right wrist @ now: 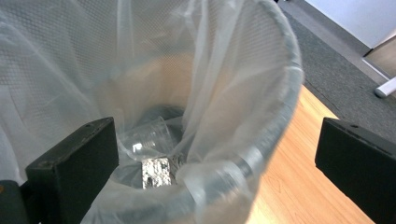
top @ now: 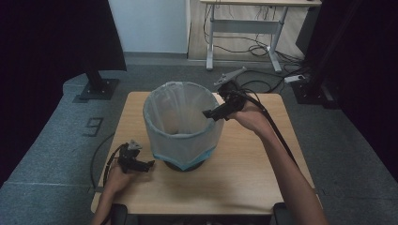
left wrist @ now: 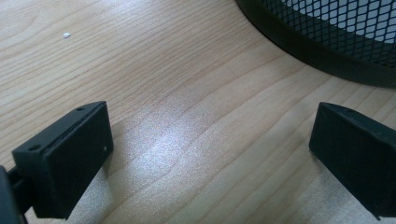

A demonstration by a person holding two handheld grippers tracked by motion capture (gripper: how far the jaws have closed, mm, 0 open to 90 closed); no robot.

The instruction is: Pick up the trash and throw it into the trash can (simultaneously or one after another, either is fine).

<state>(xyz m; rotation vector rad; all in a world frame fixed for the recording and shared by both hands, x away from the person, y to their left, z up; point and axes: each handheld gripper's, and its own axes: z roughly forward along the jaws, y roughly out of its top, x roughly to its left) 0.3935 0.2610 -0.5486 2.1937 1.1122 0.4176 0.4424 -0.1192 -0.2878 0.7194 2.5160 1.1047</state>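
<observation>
Plastic liner point(top: 180, 123) seated over bin point(right wrist: 275, 126) rim | right tongs point(top: 210, 114) apart at rim, maybe tucking | left tongs point(top: 149, 164) apart, idle beside base | nearly done

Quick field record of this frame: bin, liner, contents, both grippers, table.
bin: black mesh wastebasket, upright near the middle of the table
liner: translucent plastic bag folded over the rim, blue edge at the bottom of the fold
contents: clear plastic cup and a crumpled foil piece at the bottom
left gripper: jaws open, low over the table beside the bin base, holding nothing
right gripper: jaws open, astride the bin's rim, one jaw inside and one outside
</observation>
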